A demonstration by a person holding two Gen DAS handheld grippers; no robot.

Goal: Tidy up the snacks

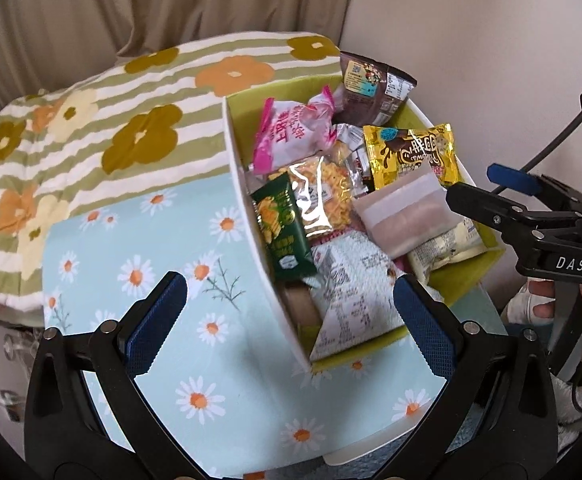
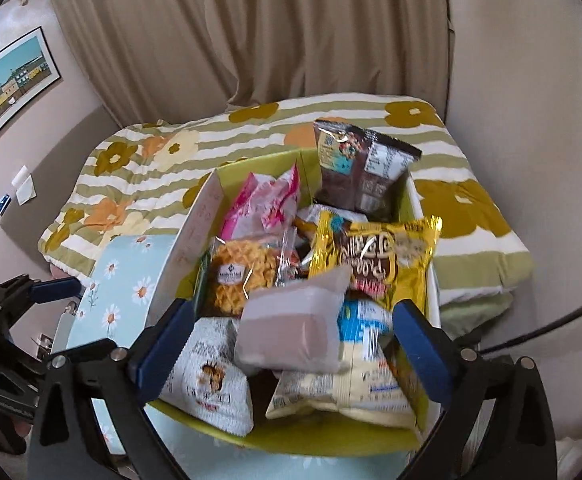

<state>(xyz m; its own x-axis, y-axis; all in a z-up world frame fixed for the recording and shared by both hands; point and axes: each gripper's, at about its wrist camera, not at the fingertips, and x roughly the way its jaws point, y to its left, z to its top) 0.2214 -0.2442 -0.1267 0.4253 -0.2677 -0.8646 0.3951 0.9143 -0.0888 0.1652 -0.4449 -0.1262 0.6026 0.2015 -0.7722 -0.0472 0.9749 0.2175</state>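
Gaping wide, right gripper [image 2: 289, 344] fingers [image 2: 423, 344] flank the frosted packet [image 2: 291, 332], untouched.

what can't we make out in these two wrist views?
- Box bottom: both views, buried under snacks.
- Frosted packet: right wrist view, motion-blurred between the open right gripper fingers; contact unclear.
- Brown item: left wrist view, mostly under the white packet.
- Packet print: too small, blurred.

Translucent packet [image 2: 291, 328] motion-blurred; lower snacks buried in box [image 1: 235, 168]; packet print unreadable
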